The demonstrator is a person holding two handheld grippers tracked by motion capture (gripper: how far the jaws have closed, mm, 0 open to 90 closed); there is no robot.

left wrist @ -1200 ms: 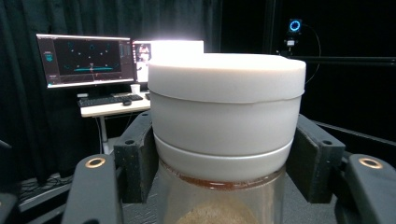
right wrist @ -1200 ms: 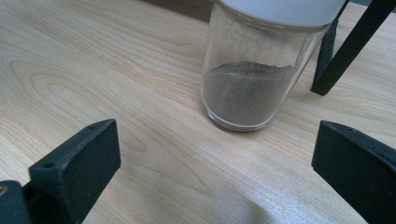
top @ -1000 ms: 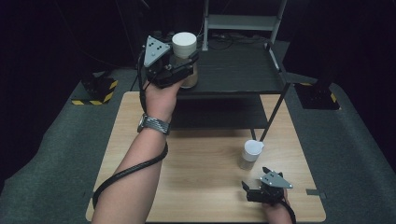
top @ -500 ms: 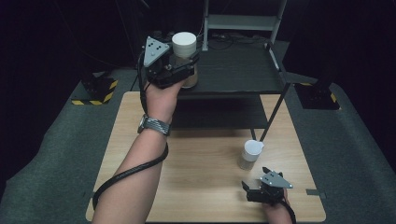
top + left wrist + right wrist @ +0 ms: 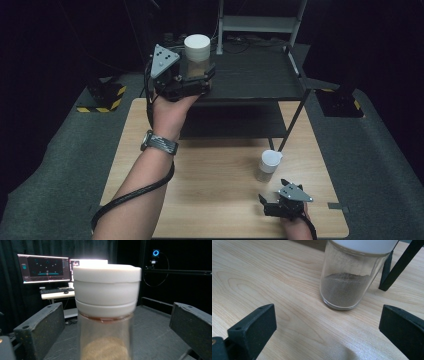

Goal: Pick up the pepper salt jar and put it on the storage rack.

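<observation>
Left tongs (image 5: 115,322), jaws just opened, flank the jar (image 5: 107,315) without touching.

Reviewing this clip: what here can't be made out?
- Shelf jar: its base, left gripper view, cut by the bottom edge; high view, hidden behind the left gripper.
- Table jar: its lid top, right gripper view, cut by the top edge.
- Monitor text: too small.

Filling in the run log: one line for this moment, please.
left tongs: just opened, jar between, on shelf | right tongs: open
</observation>
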